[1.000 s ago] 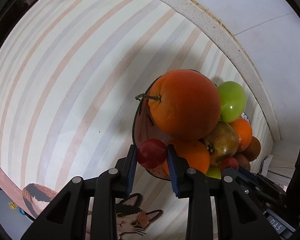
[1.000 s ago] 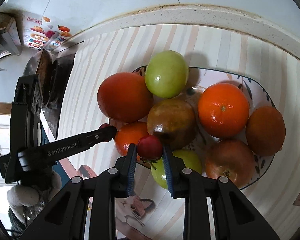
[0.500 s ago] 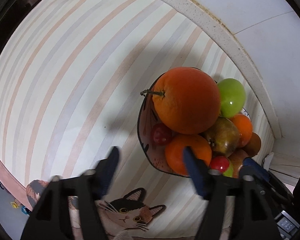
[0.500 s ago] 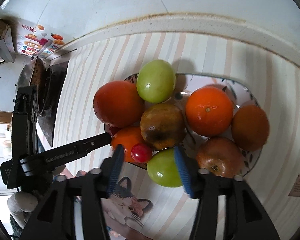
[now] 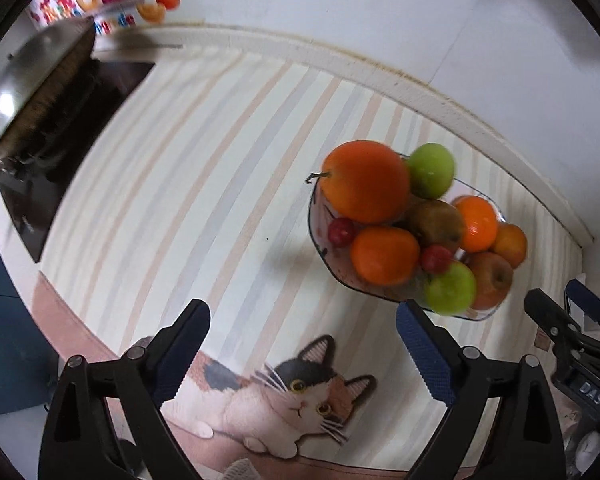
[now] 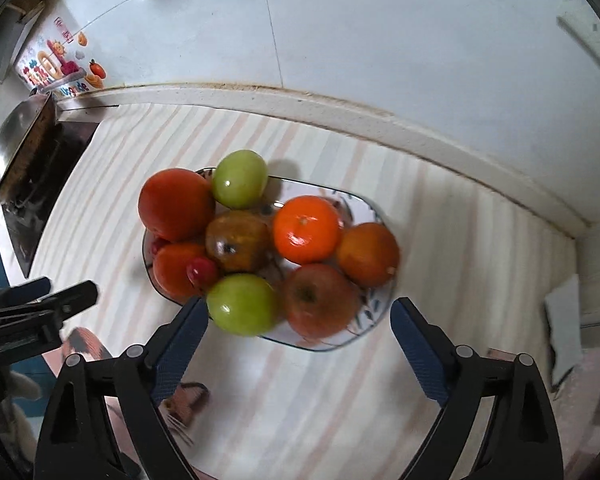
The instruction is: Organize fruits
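Note:
A patterned plate (image 6: 364, 210) on the striped mat holds a pile of fruit: a large orange (image 5: 366, 180), smaller oranges, two green apples, a red apple (image 6: 318, 300) and a brown fruit. One small red fruit (image 5: 341, 231) lies at the plate's left edge, under the large orange. Another small red fruit (image 6: 202, 270) rests between an orange and the near green apple (image 6: 242, 304). My left gripper (image 5: 300, 314) hangs above the mat, left of and nearer than the plate, jaws opening with nothing between them. My right gripper (image 6: 299, 307) hovers above the plate's near edge, jaws also opening and holding nothing.
A steel wok (image 5: 28, 92) sits on a dark stove (image 5: 60, 140) at the far left. A raised counter edge (image 6: 340, 108) and tiled wall run behind the plate. A cat print (image 5: 300, 392) marks the mat's near edge. A grey cloth (image 6: 564, 320) lies at the right.
Both grippers were shut on small red fruits at the plate. They have let them go onto the plate, opened wide, and lifted up and back from it.

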The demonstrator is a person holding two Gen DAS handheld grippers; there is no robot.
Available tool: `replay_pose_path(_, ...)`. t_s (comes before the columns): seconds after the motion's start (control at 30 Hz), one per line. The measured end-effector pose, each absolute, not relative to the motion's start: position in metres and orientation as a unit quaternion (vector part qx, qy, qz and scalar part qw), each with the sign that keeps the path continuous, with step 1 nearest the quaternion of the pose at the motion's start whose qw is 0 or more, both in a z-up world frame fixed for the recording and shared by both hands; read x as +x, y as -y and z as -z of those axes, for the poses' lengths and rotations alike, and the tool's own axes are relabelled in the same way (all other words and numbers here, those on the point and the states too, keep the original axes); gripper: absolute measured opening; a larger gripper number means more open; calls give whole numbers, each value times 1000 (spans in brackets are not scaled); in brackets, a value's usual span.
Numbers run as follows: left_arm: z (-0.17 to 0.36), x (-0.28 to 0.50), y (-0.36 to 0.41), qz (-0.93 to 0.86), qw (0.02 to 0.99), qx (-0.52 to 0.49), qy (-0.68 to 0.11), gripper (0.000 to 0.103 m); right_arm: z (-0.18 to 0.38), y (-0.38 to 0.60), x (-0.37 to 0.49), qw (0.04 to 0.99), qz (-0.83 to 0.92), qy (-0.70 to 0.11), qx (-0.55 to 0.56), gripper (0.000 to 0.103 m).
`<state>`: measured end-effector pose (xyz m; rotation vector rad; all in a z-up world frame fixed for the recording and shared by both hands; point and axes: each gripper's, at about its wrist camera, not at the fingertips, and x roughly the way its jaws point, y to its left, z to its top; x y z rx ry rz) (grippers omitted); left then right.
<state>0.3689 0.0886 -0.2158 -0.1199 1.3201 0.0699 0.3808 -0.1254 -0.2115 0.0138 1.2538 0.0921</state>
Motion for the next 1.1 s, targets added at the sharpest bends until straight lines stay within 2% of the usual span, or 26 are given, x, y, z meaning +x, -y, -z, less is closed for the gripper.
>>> replay_pose_path(0.27, 175, 333, -65, -41, 820, -58, -568, 95, 180, 143, 347, 830, -48, -556, -1, 96)
replay_pose_path(0.53, 129, 284, -54, -37, 852, -55, -519, 95, 126, 151, 297, 858, -44, -511, 5, 96)
replay_pose_path(0.83, 75, 197, -58, -36, 885, -43, -461, 95, 50, 144, 196, 894, -34, -447, 8, 97)
replay_pose_path(1.1, 38, 120, -67, -30, 907, -31, -418, 95, 5, 135, 107, 911, -27, -411, 17, 98)
